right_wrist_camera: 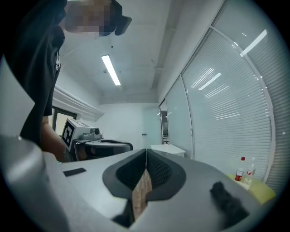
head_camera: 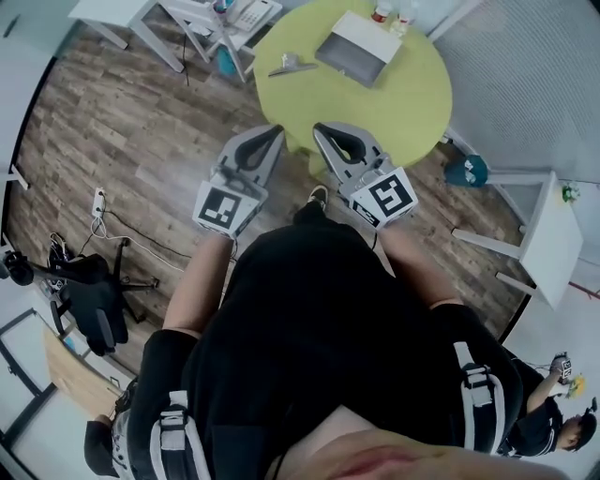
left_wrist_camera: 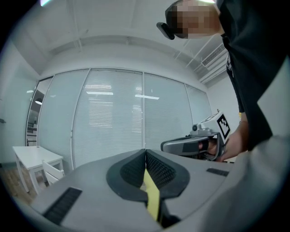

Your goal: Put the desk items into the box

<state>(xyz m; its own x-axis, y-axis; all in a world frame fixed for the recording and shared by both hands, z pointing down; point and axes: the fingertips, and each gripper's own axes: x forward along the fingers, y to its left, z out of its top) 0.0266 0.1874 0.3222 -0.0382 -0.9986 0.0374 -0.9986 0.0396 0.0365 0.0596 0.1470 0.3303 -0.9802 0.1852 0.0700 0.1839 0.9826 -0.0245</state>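
In the head view a round yellow-green table [head_camera: 412, 103] stands ahead of me. On it lie a grey box-like thing [head_camera: 354, 47] and a small grey item [head_camera: 292, 64], with bottles [head_camera: 384, 11] at the far edge. I hold both grippers close to my body, short of the table and pointing toward it. The left gripper [head_camera: 277, 131] [left_wrist_camera: 145, 152] is shut with nothing between its jaws. Beside it the right gripper [head_camera: 319, 129] [right_wrist_camera: 146, 152] is also shut and empty. Both gripper views look up at blinds and ceiling, and each shows the other gripper.
A black office chair [head_camera: 89, 300] and a power strip [head_camera: 97, 202] are on the wood floor at left. White tables [head_camera: 553, 234] stand at right and far left, with a teal stool [head_camera: 466, 171] by the round table. Another person [head_camera: 553, 422] is at lower right.
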